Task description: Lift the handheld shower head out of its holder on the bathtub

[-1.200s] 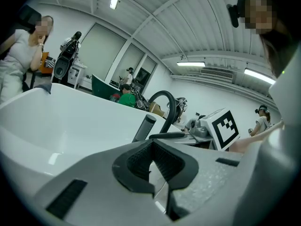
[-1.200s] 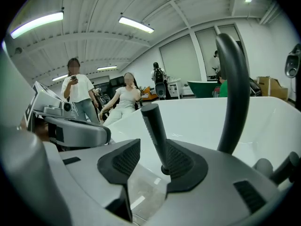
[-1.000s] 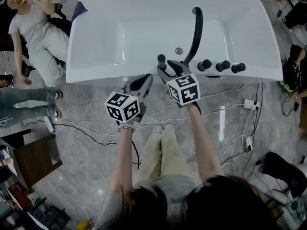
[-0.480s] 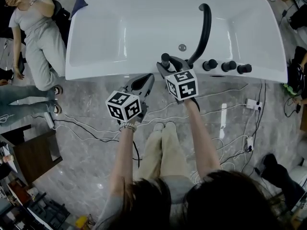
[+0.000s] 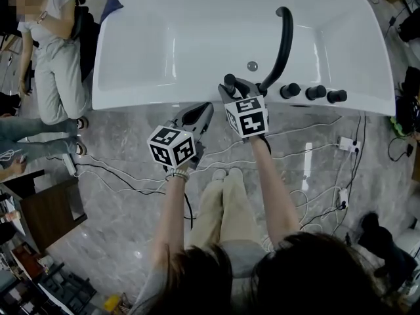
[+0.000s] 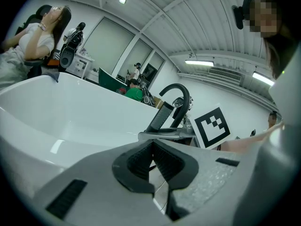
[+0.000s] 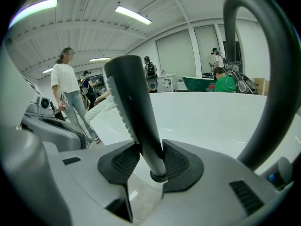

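As right gripper (image 7: 150, 163) closes, shower head (image 7: 134, 107) gripped

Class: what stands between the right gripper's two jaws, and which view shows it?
The black handheld shower head; the jaws of the right gripper have just been closing onto it, seen in the right gripper view.

A curved black spout (image 5: 284, 41) arches beside three black knobs (image 5: 315, 92) set in a row. White and black cables (image 5: 118, 174) trail over the grey marble floor (image 5: 111, 241), a power strip (image 5: 345, 143) at right; a seated person (image 5: 56, 64) upper left
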### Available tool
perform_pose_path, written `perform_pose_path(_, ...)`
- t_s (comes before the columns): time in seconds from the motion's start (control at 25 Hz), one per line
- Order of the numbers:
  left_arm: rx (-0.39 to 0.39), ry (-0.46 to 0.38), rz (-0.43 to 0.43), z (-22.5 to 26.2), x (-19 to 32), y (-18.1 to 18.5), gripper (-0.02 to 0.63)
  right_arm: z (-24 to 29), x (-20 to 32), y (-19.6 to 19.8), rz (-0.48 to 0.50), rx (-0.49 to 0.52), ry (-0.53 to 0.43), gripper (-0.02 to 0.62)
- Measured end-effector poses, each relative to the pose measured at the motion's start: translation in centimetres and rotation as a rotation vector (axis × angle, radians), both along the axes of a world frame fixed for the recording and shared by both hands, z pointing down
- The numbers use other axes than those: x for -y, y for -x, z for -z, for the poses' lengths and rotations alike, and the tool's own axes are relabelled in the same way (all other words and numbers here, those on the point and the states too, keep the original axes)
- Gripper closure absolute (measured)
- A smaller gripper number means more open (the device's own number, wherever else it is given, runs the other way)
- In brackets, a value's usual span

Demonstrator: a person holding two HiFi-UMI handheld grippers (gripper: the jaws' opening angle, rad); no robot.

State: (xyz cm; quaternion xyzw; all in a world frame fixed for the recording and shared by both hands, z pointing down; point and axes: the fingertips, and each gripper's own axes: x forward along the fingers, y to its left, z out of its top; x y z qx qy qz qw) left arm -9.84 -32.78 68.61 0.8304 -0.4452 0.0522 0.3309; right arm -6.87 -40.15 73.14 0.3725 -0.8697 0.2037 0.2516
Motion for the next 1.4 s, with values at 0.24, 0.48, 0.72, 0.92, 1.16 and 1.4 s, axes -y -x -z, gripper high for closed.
perform_pose_path(0.24,-0.006,0.005,-0.005,0.5,-0.4,-0.3,0.601,0.5,-0.4,-0.1,-0.035,-0.033,-0.012,0.456)
perform_pose_path(0.48,-0.007,-0.006,-0.008,1.4,-0.3,-0.4,0.601,2.1,-0.4,-0.7,-0.073,-0.015,-0.028,0.46)
perform_pose_path(0.72,-0.013,-0.025,-0.017,3.4,-0.6,-0.9,0.601,5.3,-1.0,-1.2,-0.097,-0.01,-0.068,0.462)
perform_pose_path(0.92,-0.018,-0.051,-0.031,5.8,-1.3,-1.6,0.601,8.9,-1.4,-1.9,-0.122,-0.001,-0.11,0.462)
perform_pose_path(1.16,-0.026,-0.102,-0.049,9.1,-1.8,-2.3,0.601,12.9,-2.0,-3.1,-0.149,0.013,-0.157,0.463)
perform_pose_path(1.4,-0.026,-0.141,-0.066,12.1,-3.1,-3.5,0.601,16.3,-3.4,-4.3,-0.147,0.013,-0.194,0.463)
